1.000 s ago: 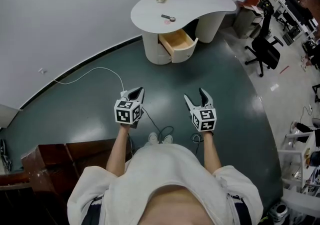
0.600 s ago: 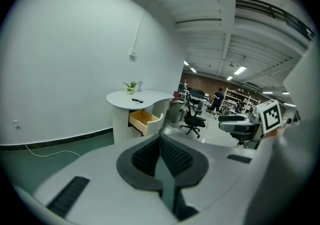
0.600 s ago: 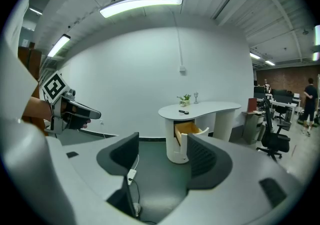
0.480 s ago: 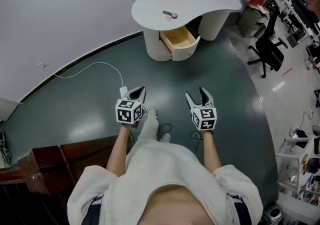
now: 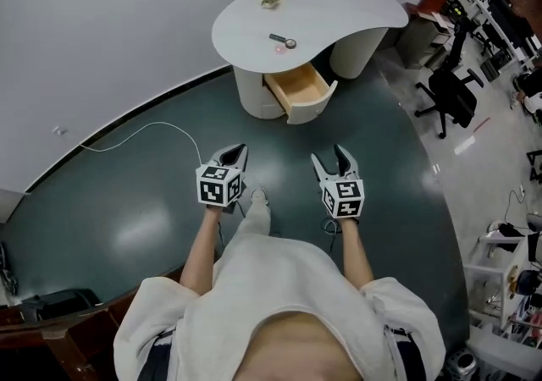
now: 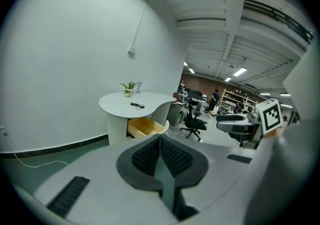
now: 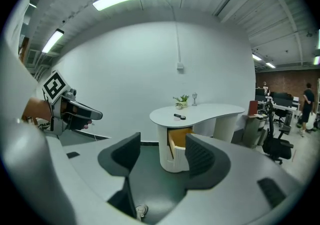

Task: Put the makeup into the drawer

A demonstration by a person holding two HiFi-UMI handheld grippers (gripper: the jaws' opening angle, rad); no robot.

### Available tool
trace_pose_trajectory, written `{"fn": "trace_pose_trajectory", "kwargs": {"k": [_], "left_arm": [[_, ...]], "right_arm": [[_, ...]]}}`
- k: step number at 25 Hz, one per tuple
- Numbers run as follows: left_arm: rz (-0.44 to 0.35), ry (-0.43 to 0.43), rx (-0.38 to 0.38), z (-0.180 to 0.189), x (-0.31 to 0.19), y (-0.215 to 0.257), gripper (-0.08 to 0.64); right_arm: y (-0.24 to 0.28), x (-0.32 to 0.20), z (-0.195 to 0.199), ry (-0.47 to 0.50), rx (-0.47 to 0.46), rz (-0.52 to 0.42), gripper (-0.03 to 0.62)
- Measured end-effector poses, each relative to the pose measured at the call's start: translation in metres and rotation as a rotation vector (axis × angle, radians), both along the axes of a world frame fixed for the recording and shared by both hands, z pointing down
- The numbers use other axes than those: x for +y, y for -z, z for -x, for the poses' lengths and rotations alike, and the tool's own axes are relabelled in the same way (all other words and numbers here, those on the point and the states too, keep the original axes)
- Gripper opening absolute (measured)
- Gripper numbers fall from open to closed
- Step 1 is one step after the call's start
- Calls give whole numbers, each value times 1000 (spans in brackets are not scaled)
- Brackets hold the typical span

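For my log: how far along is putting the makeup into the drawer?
Done: the drawer stands open. In hand: nothing; the left gripper is shut empty, the right gripper is open, its jaws have just been closing with nothing between them. Left: the makeup lies on the table, far off; reach it, pick it up, place it inside.

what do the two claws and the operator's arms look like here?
Left claw and right claw: light grey bodies tapering to points, dark ribbed pads. Each carries a white cube with black square markers. Operator wears a loose off-white short-sleeved top; forearms bare.
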State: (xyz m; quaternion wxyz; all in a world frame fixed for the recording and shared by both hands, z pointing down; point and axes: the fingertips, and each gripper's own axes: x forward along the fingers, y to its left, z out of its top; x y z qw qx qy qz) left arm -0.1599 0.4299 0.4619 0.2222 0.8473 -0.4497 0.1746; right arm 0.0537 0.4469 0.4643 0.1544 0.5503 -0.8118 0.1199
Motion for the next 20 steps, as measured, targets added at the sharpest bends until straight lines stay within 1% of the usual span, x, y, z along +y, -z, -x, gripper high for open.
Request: {"fn": "trace_pose_trajectory", "kwargs": {"k": [3, 7, 11, 15, 20], "left_arm": [[-8, -17, 9, 4, -50, 6, 11], [-10, -28, 21, 18, -114, 11, 12], [-8, -42, 30, 30, -167, 12, 12], [3, -61, 32, 36, -204, 7, 12], [23, -81, 31, 31, -231, -2, 12]], "right_arm": [[7, -48, 7, -13, 0, -7, 255], [14, -111, 21, -23, 7, -15, 249], [18, -162, 32, -38, 26, -17, 247], [13, -197, 38, -57, 29, -10, 247], [0, -220, 37, -62, 34, 18, 247]]}}
